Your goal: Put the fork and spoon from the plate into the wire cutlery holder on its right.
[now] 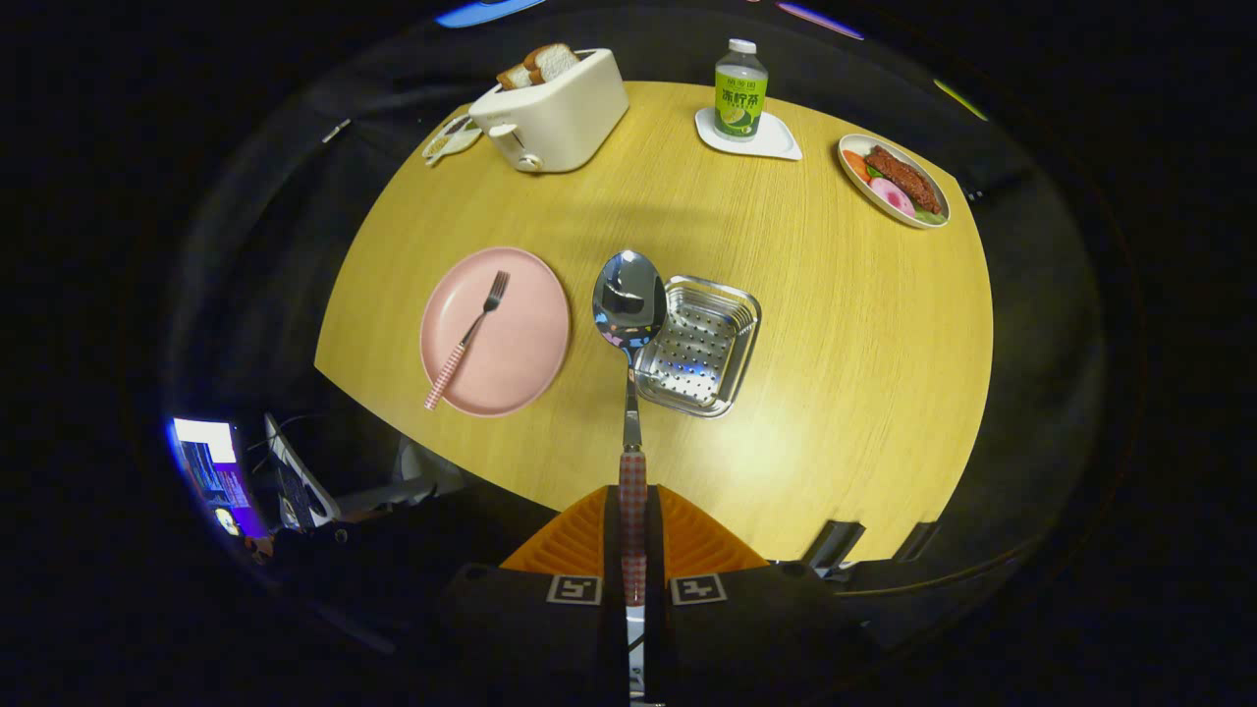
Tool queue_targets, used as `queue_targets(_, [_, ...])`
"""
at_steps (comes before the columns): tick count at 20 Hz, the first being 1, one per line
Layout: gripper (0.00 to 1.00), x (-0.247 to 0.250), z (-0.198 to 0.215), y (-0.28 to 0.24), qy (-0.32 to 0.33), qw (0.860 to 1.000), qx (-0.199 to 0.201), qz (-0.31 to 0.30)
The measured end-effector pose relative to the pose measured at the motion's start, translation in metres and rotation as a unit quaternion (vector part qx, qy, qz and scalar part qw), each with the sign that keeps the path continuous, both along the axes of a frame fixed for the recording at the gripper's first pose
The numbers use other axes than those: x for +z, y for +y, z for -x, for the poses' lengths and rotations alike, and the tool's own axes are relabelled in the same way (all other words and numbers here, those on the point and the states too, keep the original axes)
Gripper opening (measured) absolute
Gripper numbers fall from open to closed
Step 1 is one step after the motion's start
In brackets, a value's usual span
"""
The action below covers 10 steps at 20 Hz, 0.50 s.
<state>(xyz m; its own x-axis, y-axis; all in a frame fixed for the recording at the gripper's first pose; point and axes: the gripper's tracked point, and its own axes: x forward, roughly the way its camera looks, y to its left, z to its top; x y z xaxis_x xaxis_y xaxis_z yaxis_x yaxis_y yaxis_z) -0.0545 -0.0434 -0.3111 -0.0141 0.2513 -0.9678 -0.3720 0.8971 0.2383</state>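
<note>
My gripper [633, 530] is shut on the checked handle of a steel spoon [628, 304], which points straight ahead, high above the table. The spoon's bowl overlaps the left rim of the perforated metal cutlery holder [712, 344] far below. A pink plate [520, 344] lies to the left of the holder. On it rests a fork [469, 334] with a checked pink handle, tines pointing away and handle end hanging over the plate's near rim.
The round wooden table [845, 324] also carries a cream toaster [555, 113] with bread at the far left, a green bottle [739, 90] on a white coaster [776, 142], and a plate of food [894, 182] at the far right. A lit screen [211, 471] sits below the table's near left edge.
</note>
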Motion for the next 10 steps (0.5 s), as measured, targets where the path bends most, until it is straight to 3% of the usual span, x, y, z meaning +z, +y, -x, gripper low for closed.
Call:
queue_targets(6, [0.11, -0.019, -0.008, -0.03, 0.089, 0.991, 0.06, 0.079])
queue_targets(10, [0.11, -0.028, -0.012, -0.038, 0.15, 0.976, 0.094, 0.129])
